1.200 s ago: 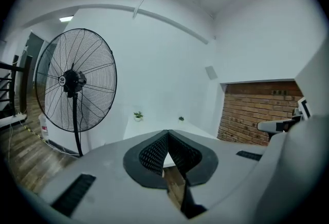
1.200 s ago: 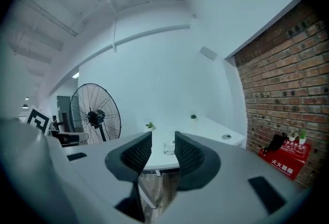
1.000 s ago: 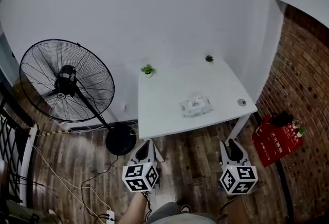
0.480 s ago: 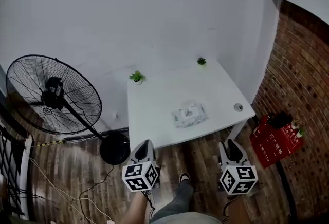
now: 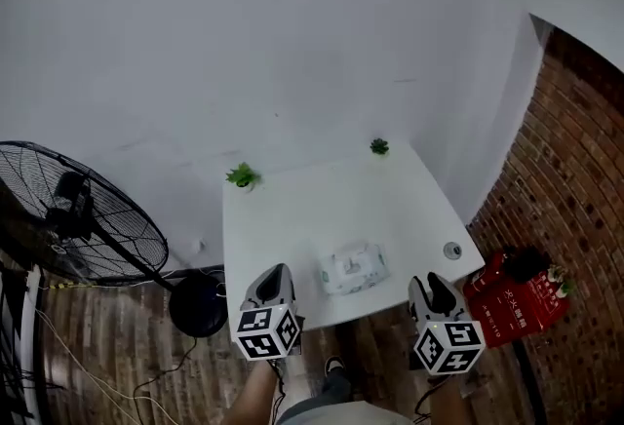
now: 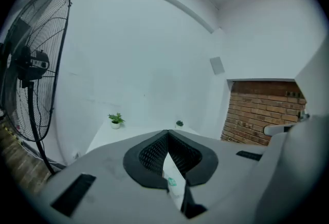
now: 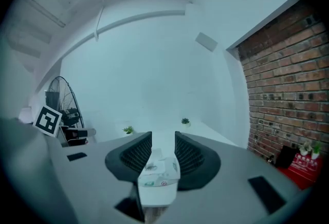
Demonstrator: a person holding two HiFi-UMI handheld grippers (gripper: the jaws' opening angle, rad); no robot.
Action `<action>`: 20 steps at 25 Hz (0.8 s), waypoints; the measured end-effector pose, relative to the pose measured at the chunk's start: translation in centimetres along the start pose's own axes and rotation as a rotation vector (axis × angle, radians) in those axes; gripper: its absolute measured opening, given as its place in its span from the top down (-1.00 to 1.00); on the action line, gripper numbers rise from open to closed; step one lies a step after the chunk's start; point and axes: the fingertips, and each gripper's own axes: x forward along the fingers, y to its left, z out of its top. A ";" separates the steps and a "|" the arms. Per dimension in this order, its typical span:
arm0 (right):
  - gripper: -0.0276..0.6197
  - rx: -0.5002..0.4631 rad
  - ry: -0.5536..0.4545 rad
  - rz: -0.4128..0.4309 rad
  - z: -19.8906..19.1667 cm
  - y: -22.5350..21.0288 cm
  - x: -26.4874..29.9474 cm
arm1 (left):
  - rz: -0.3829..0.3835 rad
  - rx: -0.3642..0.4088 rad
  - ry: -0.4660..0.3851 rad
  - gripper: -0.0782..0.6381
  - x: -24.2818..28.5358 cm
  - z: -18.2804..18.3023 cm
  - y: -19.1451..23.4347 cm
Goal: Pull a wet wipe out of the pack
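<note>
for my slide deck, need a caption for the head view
Left tongs and right tongs poised before a white square table bearing a white soft-plastic wet wipe pack.

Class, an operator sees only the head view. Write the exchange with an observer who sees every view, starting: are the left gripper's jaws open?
Observer: No. The jaws of the left gripper meet at their tips, holding nothing.
Operator: And the right one?
Observer: The right gripper stands open, empty.
Operator: Is it aimed at the pack?
Observer: Yes, the wipe pack shows in the gap between its jaws, farther ahead.
</note>
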 end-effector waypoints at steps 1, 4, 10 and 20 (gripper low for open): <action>0.48 0.000 0.003 -0.001 0.3 -0.3 1.1 | -0.001 0.000 0.000 0.78 1.2 0.4 0.2; 0.48 -0.001 0.008 -0.006 1.4 -1.0 4.5 | 0.000 -0.001 -0.002 0.78 4.4 1.6 1.2; 0.48 0.004 0.020 -0.017 2.9 -2.1 10.1 | 0.002 -0.011 0.020 0.78 9.9 2.5 3.1; 0.49 0.014 0.068 0.049 2.2 -3.2 14.4 | 0.060 -0.027 0.052 0.78 12.2 1.3 3.9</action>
